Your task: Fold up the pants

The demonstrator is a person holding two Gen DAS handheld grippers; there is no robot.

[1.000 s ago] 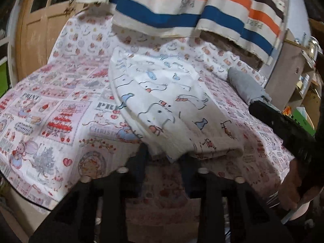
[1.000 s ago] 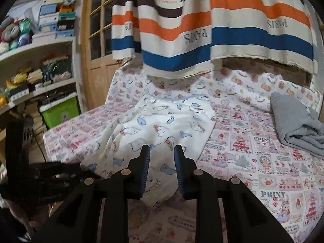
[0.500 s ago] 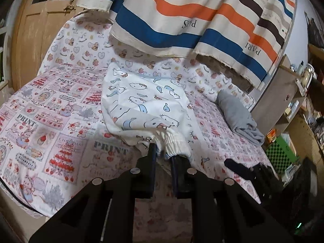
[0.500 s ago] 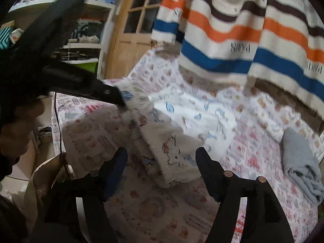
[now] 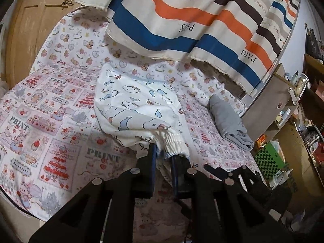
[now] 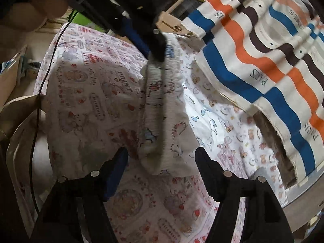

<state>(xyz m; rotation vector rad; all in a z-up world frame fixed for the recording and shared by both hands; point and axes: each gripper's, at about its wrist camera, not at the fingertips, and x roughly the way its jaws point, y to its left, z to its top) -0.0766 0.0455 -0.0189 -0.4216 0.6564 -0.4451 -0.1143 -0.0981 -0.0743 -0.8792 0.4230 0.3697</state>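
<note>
Pants (image 5: 139,109), white cartoon print, ribbed cuff in left gripper (image 5: 163,158)

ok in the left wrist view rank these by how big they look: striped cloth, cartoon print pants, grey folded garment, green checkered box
1. striped cloth, though it is cut off by the frame
2. cartoon print pants
3. grey folded garment
4. green checkered box, partly hidden at the edge
</note>
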